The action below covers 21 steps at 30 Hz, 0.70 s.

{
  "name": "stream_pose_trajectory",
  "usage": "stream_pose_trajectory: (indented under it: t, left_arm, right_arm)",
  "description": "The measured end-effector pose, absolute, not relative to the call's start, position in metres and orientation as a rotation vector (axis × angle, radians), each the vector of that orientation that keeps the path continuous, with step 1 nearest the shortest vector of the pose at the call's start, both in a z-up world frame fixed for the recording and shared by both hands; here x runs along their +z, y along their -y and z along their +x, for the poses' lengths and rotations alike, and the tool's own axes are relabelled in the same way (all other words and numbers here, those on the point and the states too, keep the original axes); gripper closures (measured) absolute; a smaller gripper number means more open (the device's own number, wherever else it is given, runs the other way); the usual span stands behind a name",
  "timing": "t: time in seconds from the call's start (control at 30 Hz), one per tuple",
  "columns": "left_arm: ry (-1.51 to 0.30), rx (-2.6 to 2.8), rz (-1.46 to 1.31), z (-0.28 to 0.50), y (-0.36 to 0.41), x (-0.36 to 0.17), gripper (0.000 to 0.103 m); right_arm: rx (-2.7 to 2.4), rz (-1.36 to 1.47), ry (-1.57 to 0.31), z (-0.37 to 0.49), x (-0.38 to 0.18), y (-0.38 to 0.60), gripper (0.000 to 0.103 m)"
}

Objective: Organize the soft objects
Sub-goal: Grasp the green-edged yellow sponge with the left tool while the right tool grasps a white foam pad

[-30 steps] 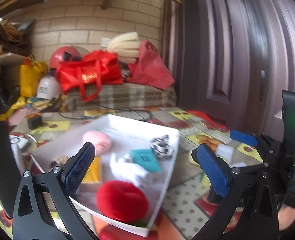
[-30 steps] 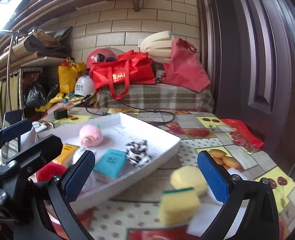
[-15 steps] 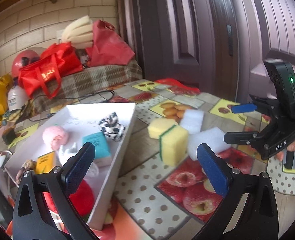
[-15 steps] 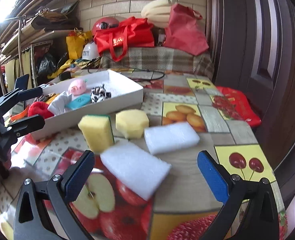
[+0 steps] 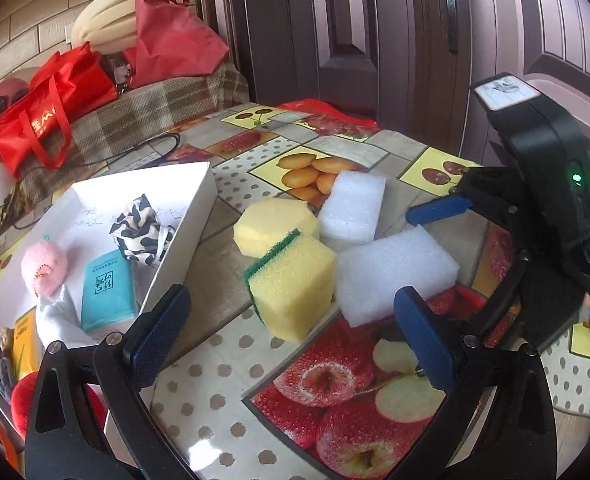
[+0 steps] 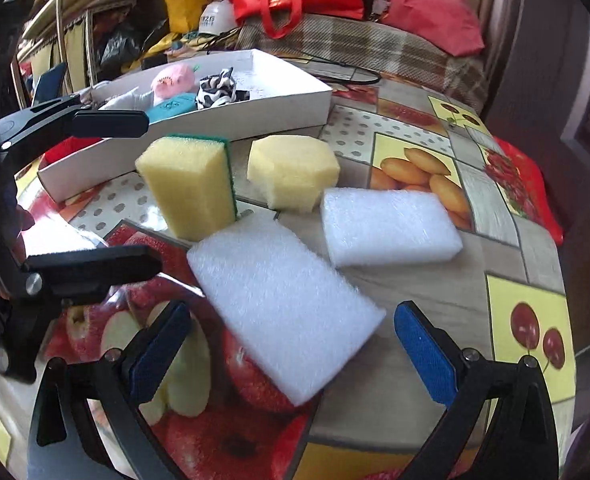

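Both tools empty w/ jaws spread wide. Left tool hangs just short of the yellow scrub sponge, which stands on edge w/ its green pad facing the white tray; prob the next pick since it sits nearest that tray and right between the pads. Right tool is lined up on the near white foam block, fingers either side but not touching it, so a grab looks set up, not made.

Four loose soft bits cluster on the desk beside the tray: scrub sponge, pale yellow foam chunk, near foam block, far white foam block. The near block touches or maybe leans on the scrub sponge – hard to say thru fisheye.

Tray already holds pink plush, teal tissue pack, cow-print cloth etc, so it's prob the collection spot. Foam will squash easily, light squeeze enough
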<state>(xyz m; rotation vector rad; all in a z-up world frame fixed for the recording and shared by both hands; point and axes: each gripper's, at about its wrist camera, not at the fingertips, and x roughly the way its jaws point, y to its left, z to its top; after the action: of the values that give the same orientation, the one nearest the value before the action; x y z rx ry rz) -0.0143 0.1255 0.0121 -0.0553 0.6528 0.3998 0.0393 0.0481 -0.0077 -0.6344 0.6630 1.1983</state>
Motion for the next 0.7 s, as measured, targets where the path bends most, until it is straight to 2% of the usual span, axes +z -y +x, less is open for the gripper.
stream_pose_trajectory:
  t: [0.13, 0.2, 0.23, 0.27, 0.3, 0.37, 0.43, 0.53, 0.6, 0.7]
  left_arm:
    - [-0.636, 0.407, -0.087, -0.018, -0.132, 0.013, 0.001]
    - [-0.642, 0.409, -0.105, -0.017, -0.135, 0.013, 0.001]
    - [-0.645, 0.41, -0.109, -0.017, -0.136, 0.012, 0.001]
    - [-0.649, 0.409, -0.11, -0.016, -0.136, 0.012, 0.001]
    - [-0.652, 0.409, -0.107, -0.016, -0.136, 0.012, 0.001]
    - [-0.658, 0.404, -0.097, -0.014, -0.134, 0.012, 0.001]
    - [-0.675, 0.397, -0.086, -0.011, -0.133, 0.01, 0.001]
    - [-0.698, 0.385, -0.085, -0.003, -0.134, 0.007, 0.009]
    - [-0.717, 0.394, -0.098, 0.006, -0.139, 0.005, 0.01]
    - [-0.742, 0.39, -0.117, 0.015, -0.144, 0.002, 0.021]
  right_arm:
    - [1.21, -0.652, -0.678, 0.047, -0.01, -0.059, 0.002]
    - [1.252, -0.635, -0.687, 0.047, -0.008, -0.057, 0.013]
    - [1.262, -0.631, -0.687, 0.045, -0.008, -0.055, 0.026]
    - [1.271, -0.625, -0.689, 0.044, -0.007, -0.052, 0.035]
    - [1.275, -0.621, -0.69, 0.043, -0.007, -0.048, 0.036]
    - [1.287, -0.612, -0.695, 0.041, -0.006, -0.034, 0.048]
    - [1.257, -0.61, -0.693, 0.043, -0.006, -0.019, 0.048]
    - [1.205, -0.573, -0.718, 0.056, -0.006, 0.001, 0.048]
    - [1.184, -0.532, -0.746, 0.066, -0.005, 0.008, 0.048]
    - [1.175, -0.53, -0.75, 0.066, -0.006, 0.007, 0.048]
